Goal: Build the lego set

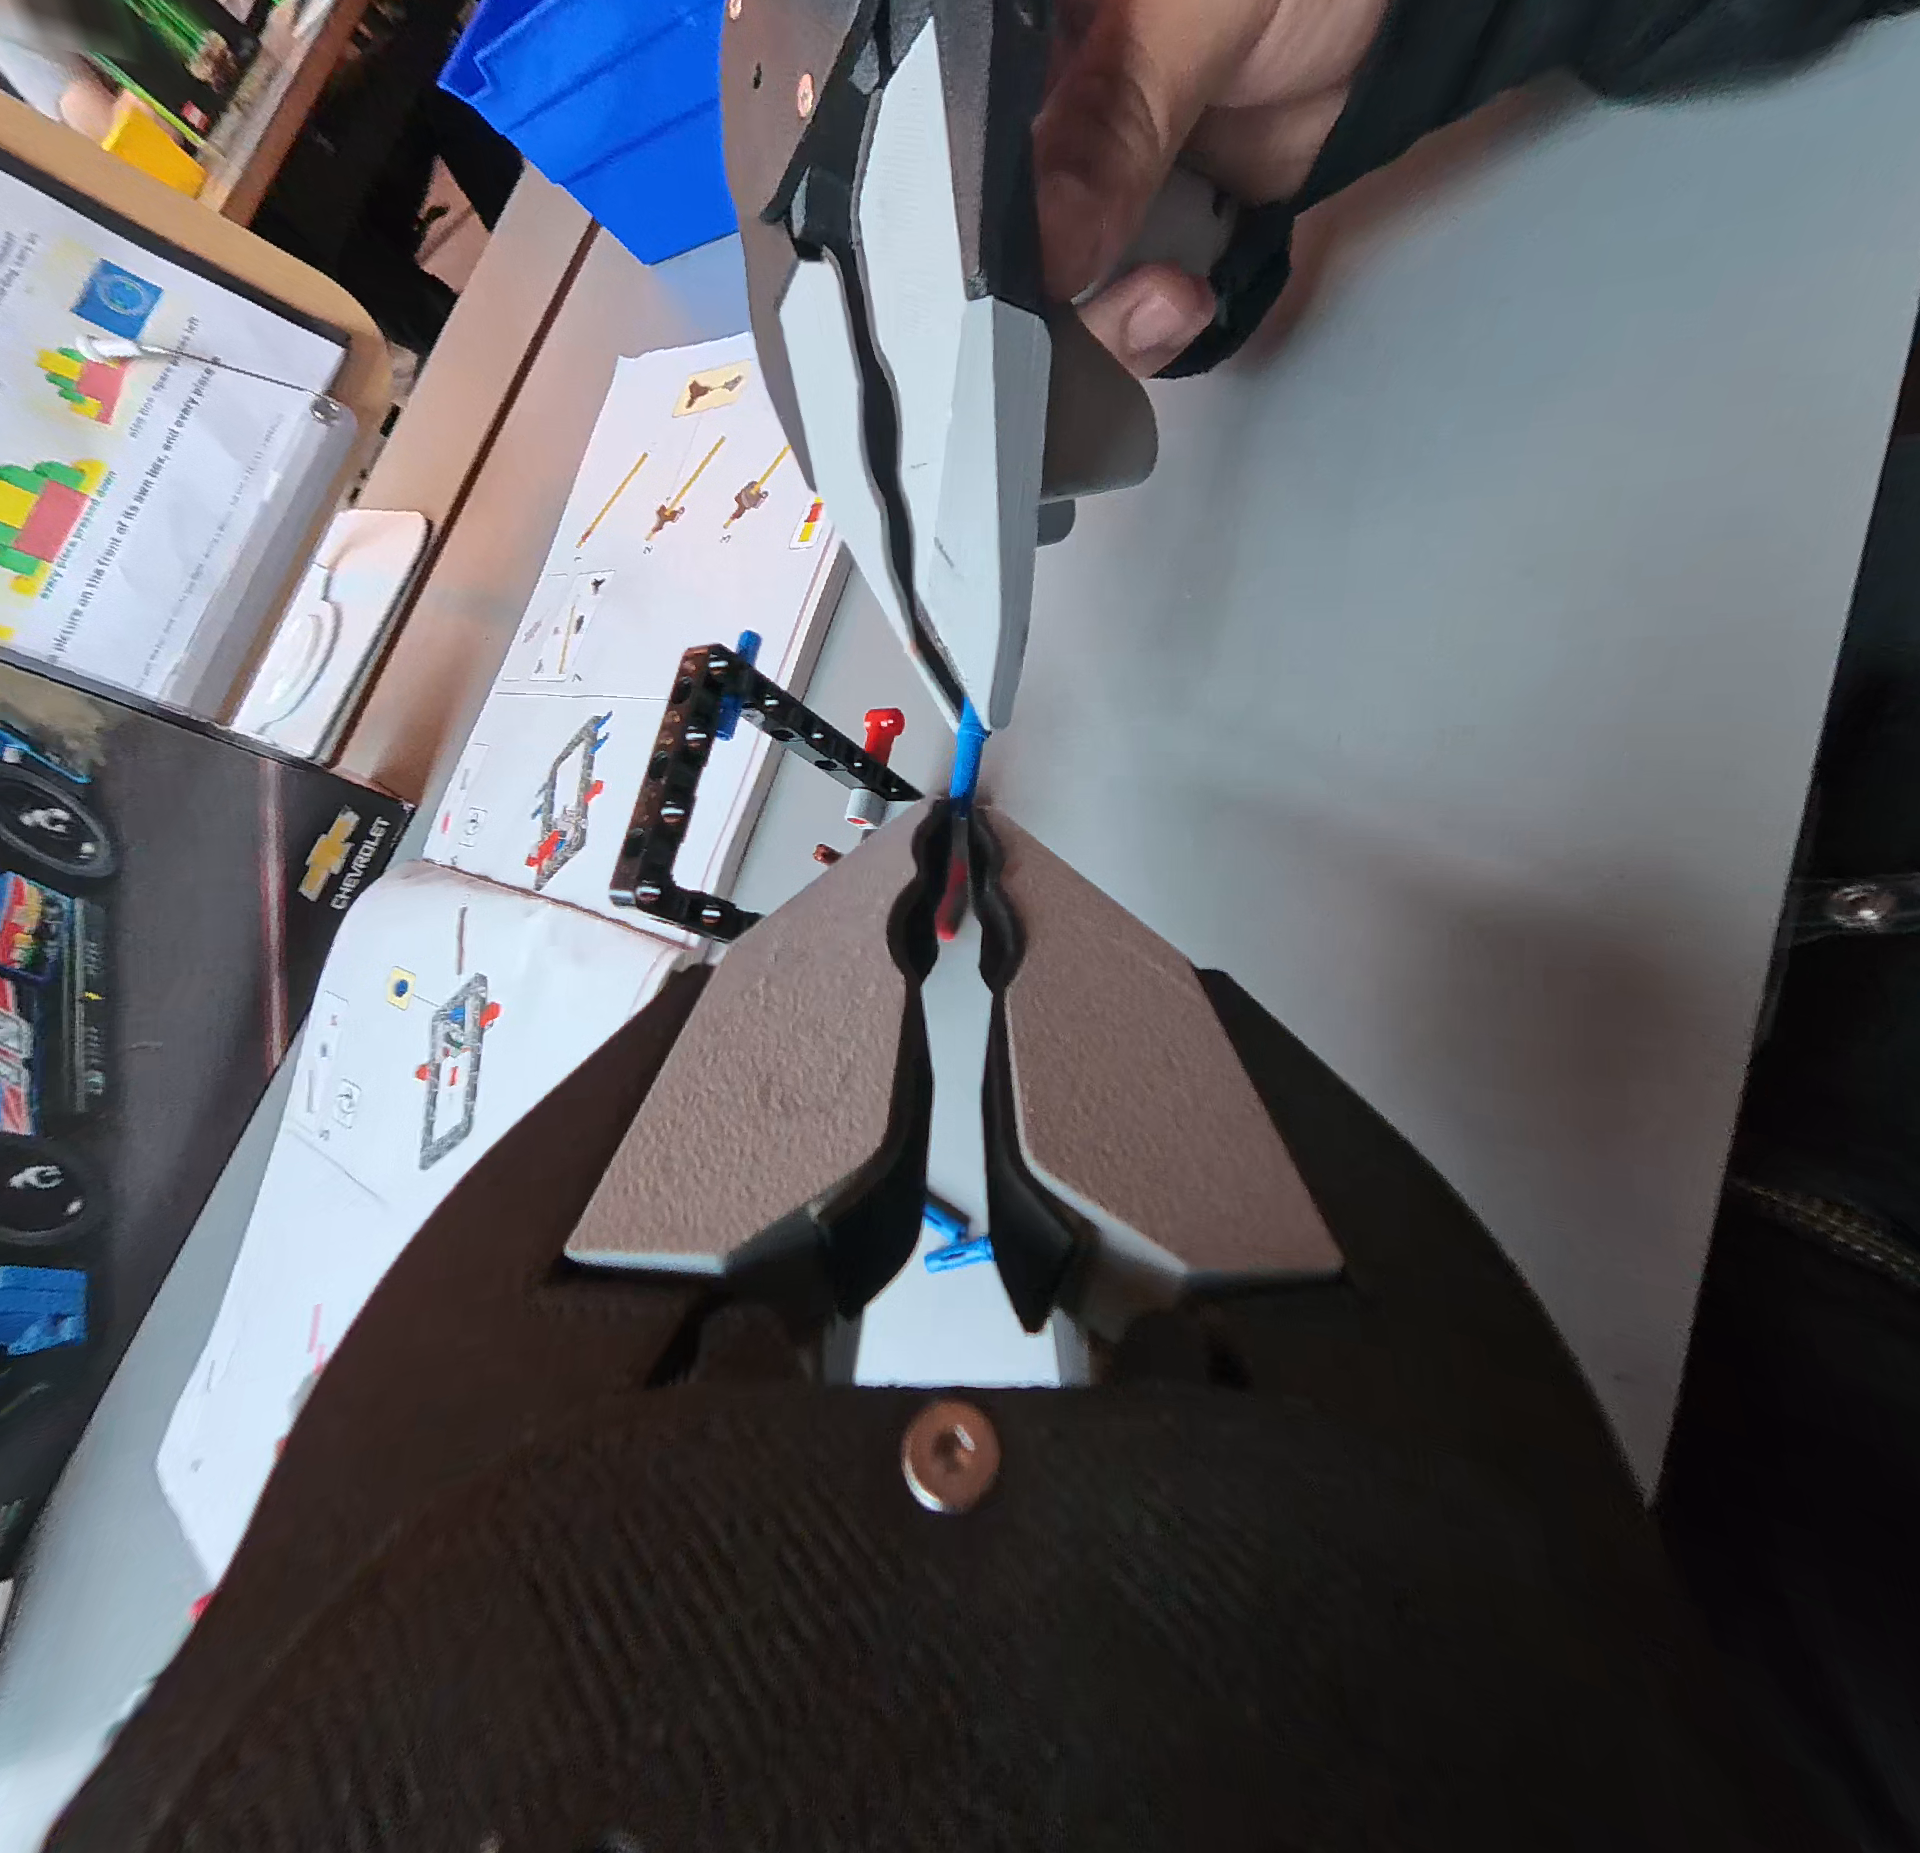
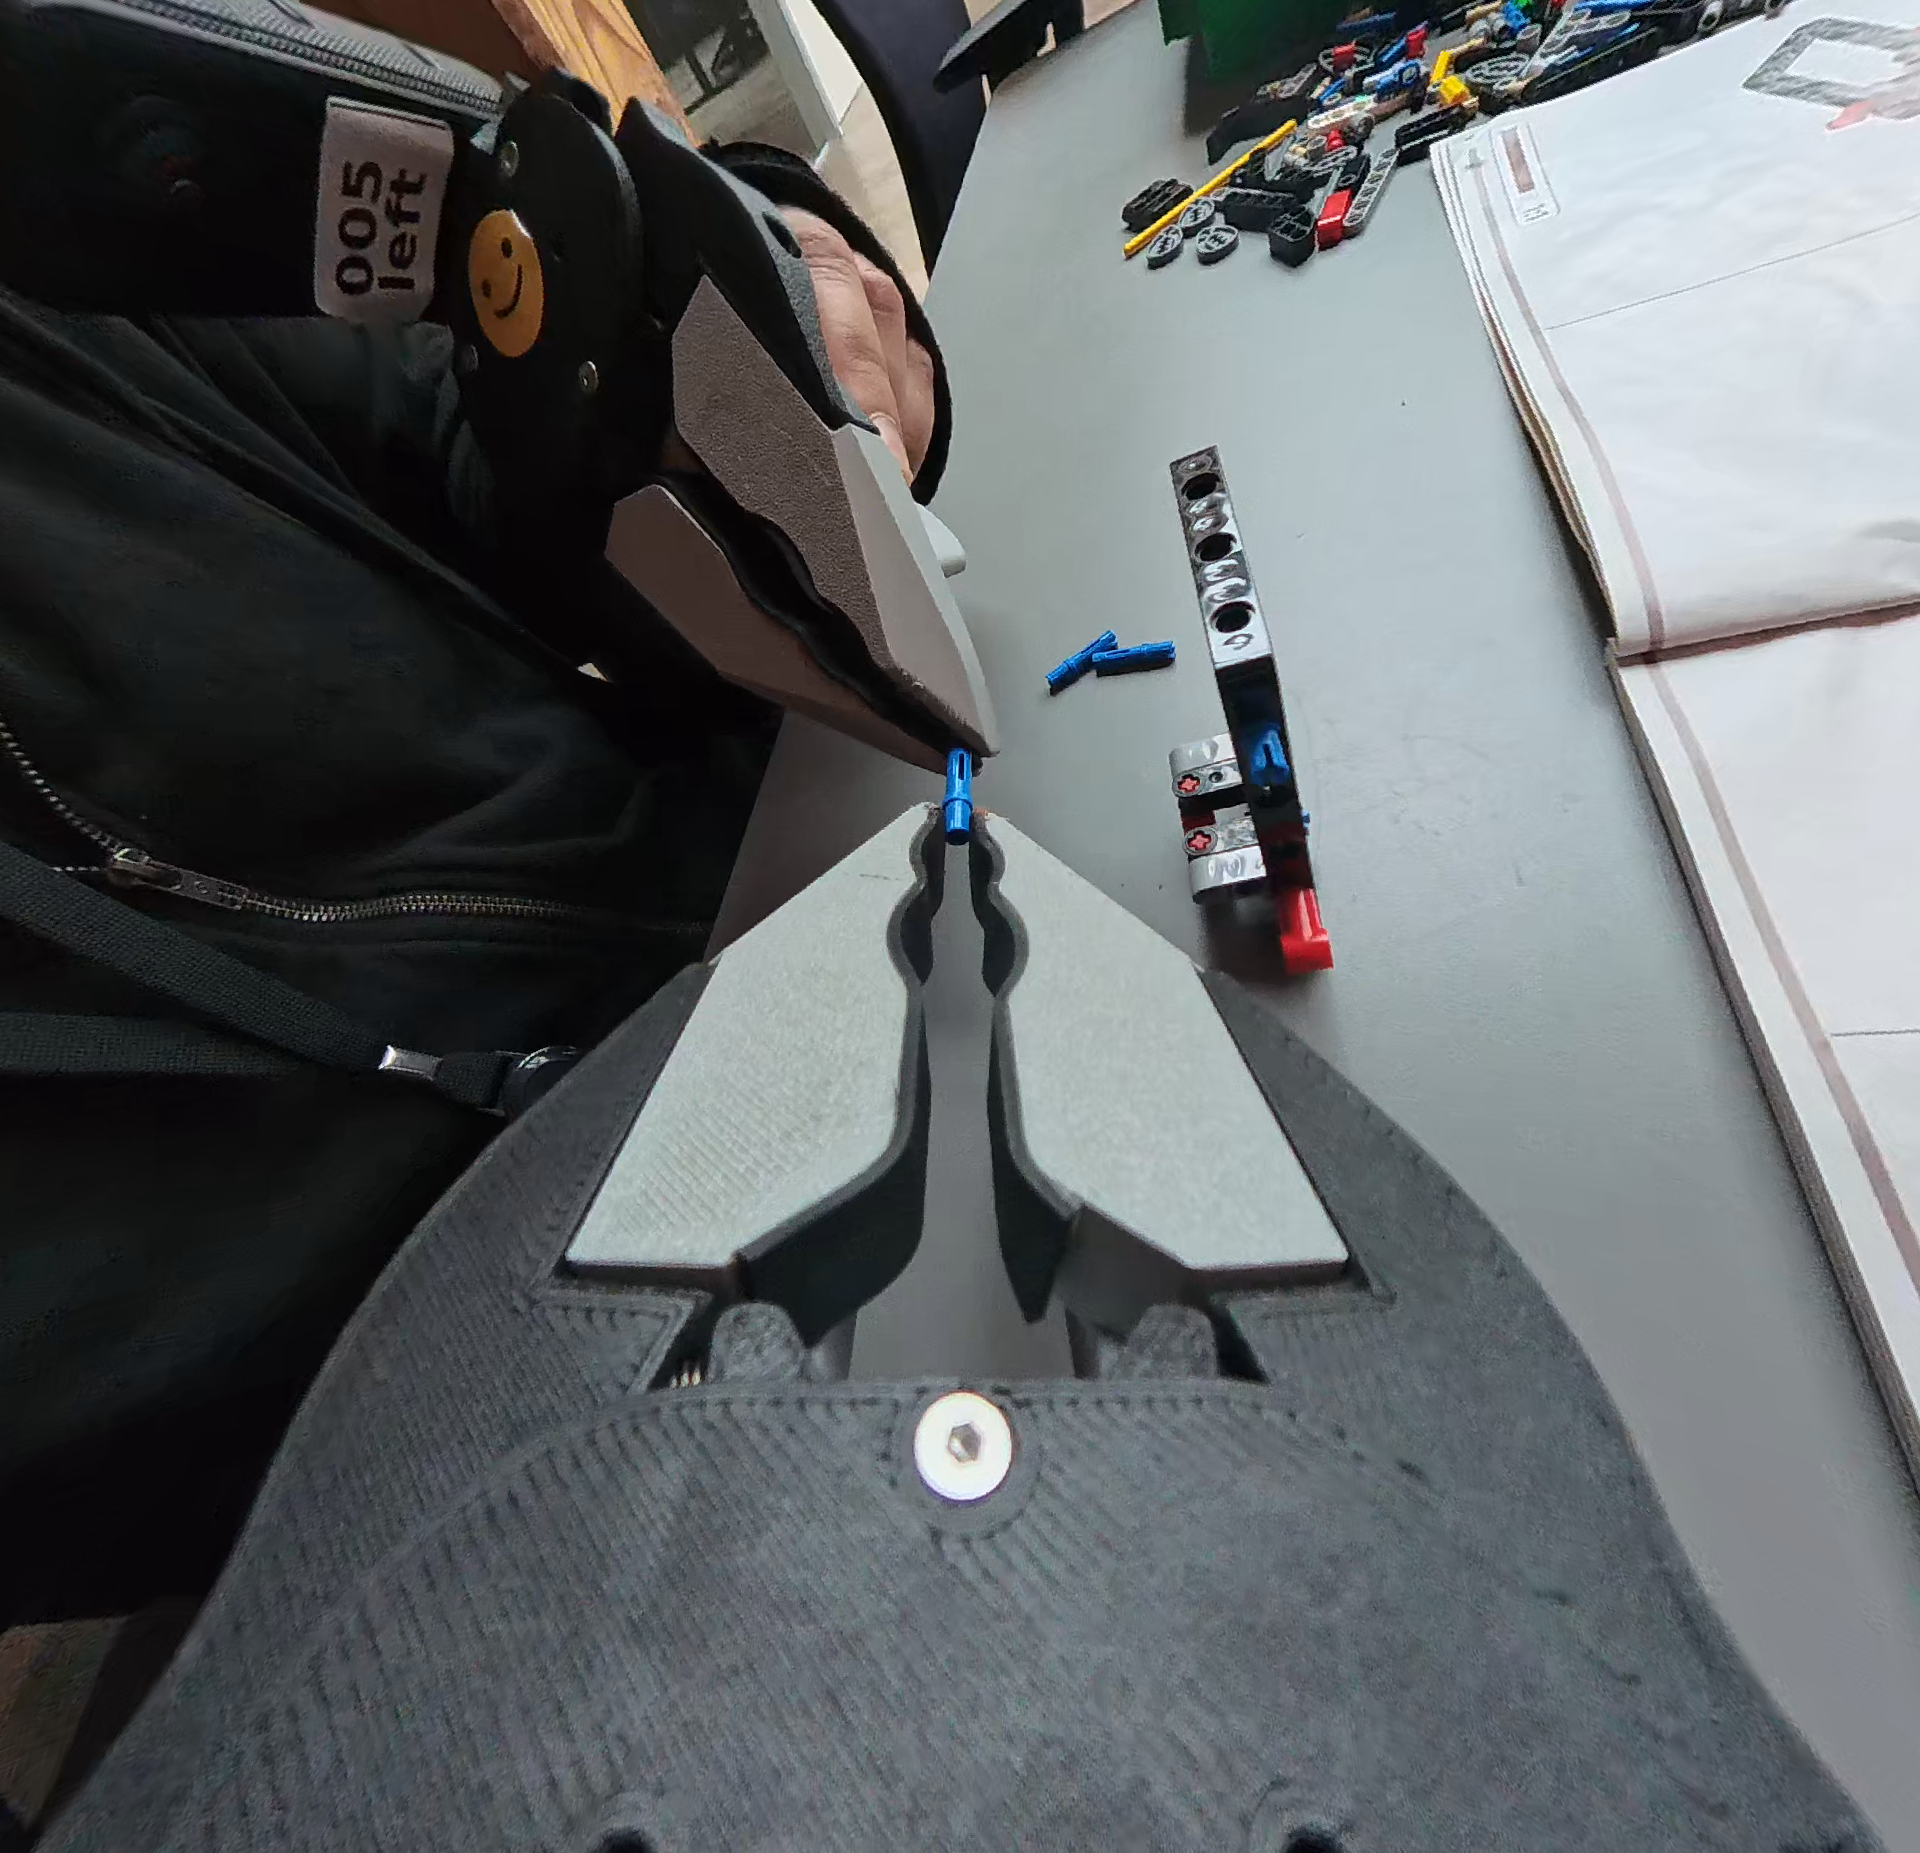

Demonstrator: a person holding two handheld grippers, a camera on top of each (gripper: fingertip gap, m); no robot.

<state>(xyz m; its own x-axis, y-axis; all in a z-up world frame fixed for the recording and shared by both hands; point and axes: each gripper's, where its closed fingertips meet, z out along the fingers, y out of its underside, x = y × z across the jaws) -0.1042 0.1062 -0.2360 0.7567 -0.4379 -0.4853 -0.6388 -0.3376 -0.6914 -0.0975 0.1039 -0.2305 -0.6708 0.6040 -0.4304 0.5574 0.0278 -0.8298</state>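
A small blue pin (image 1: 966, 754) hangs between my two grippers, which meet tip to tip above the grey table (image 1: 1455, 660). My left gripper (image 1: 958, 821) is shut on one end. My right gripper (image 2: 956, 829) is shut on the other end of the pin (image 2: 957, 790). The right gripper (image 1: 971, 710) comes down from above in the left wrist view. The left gripper (image 2: 971, 749) comes in from the upper left in the right wrist view. A red bit shows in the gap of the left fingers; I cannot tell what it is. The black beam frame (image 1: 686, 785) (image 2: 1242, 681) with a red pin (image 2: 1304, 936) lies beside them.
Two loose blue pins (image 2: 1107, 657) lie on the table near the frame. An open instruction booklet (image 2: 1714, 349) (image 1: 665, 515) lies beyond it. A pile of loose parts (image 2: 1455, 68) sits at the far end. The set's box (image 1: 156, 920) and a blue bin (image 1: 613, 89) stand further off. Only a small space, under 4 cm, lies between the two pairs of fingers.
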